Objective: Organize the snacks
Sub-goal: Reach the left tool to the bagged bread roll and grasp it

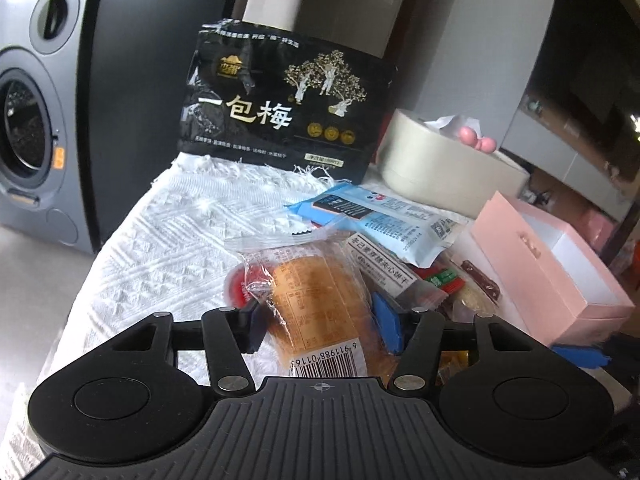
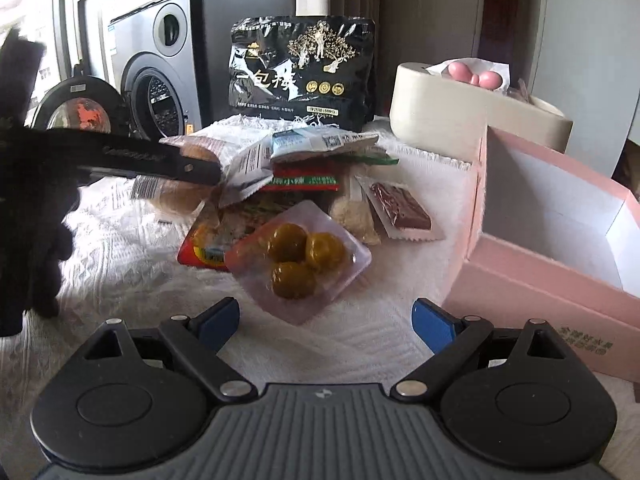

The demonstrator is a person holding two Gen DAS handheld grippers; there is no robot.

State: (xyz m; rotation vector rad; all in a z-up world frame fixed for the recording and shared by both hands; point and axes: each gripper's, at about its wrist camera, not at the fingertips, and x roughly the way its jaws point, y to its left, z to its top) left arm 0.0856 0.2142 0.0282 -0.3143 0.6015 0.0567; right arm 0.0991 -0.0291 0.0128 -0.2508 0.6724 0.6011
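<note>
A pile of small snack packs lies on a white cloth (image 1: 168, 240). My left gripper (image 1: 320, 326) is shut on a clear-wrapped bread roll (image 1: 316, 304) at the pile's near side; it also shows in the right wrist view (image 2: 188, 168), holding the roll (image 2: 180, 196). My right gripper (image 2: 326, 320) is open and empty, just short of a clear pack of three green plums (image 2: 302, 258). A blue pack (image 1: 376, 216) tops the pile. An open pink box (image 2: 552, 236) stands to the right; it also shows in the left wrist view (image 1: 560, 276).
A large black plum bag (image 1: 280, 100) stands upright behind the pile. A beige round container (image 2: 460, 104) with pink balls sits at the back right. A brown bar pack (image 2: 400, 208) lies beside the box. A washing machine (image 2: 160, 60) stands beyond the table.
</note>
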